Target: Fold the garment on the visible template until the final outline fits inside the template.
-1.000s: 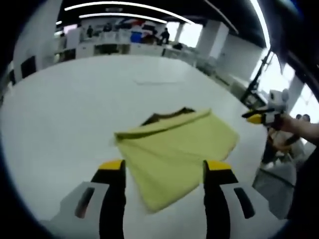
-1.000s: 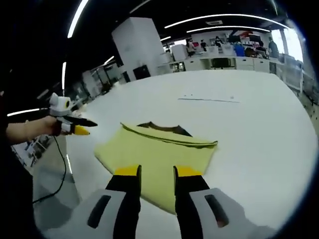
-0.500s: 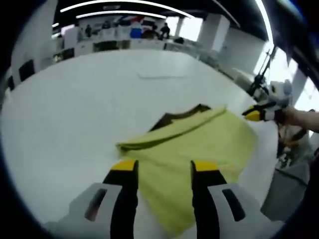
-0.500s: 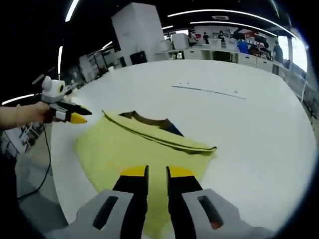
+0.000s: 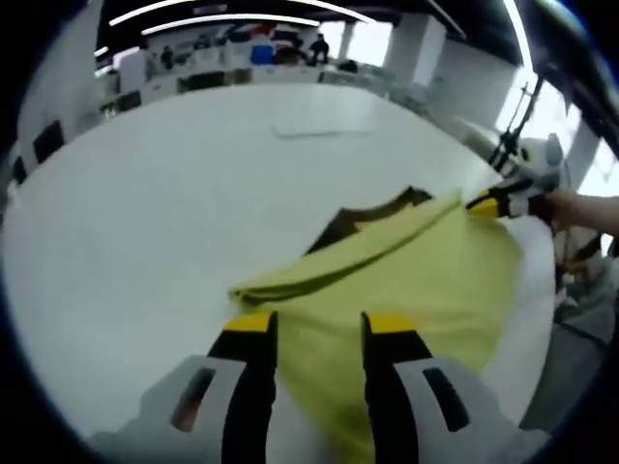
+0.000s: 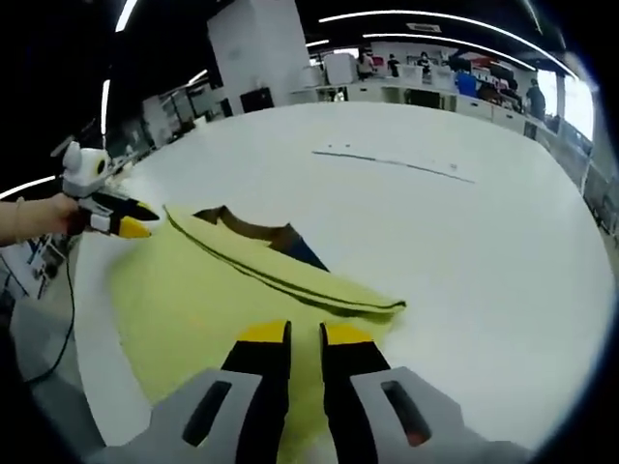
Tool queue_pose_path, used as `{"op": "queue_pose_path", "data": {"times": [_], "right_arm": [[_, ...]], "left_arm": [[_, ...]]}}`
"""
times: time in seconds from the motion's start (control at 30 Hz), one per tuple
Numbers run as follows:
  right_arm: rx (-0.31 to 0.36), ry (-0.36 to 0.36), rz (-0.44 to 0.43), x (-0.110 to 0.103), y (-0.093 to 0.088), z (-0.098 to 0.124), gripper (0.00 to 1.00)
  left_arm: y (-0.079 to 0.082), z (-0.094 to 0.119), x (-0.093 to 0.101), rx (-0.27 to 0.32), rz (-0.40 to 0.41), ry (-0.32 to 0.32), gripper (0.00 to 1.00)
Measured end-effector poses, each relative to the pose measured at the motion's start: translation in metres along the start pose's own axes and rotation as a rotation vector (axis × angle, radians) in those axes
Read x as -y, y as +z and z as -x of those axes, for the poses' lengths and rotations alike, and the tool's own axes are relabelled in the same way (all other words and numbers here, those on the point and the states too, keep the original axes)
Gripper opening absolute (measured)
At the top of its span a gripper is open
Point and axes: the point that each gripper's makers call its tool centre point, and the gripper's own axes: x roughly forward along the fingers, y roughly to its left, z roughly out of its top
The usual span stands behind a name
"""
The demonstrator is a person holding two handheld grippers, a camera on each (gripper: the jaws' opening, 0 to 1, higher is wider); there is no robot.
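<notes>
The yellow shirt (image 5: 406, 280) is approached on the white table (image 5: 145, 193) by the left gripper (image 5: 311, 327), part-open and empty, and the right gripper (image 6: 304, 336), nearly closed and empty; opposite corners are best pinched evenly so the fold lands square.

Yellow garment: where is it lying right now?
The yellow garment lies folded on the white table, ahead of the left tool, right tool at its far corner.

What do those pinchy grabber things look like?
Each gripper has two black jaws with yellow tips rising from a light grey body with dark slots: the left gripper and the right gripper. A thin dark cable hangs beside the person's hand.
</notes>
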Motion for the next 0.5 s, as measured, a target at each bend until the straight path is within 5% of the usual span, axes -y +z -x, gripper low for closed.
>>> {"op": "queue_pose_path", "data": {"times": [0.5], "right_arm": [[-0.019,-0.006,0.043,0.013,0.008,-0.021,0.11]], "left_arm": [[0.007,-0.021,-0.007,-0.018,-0.016,0.002,0.29]]}}
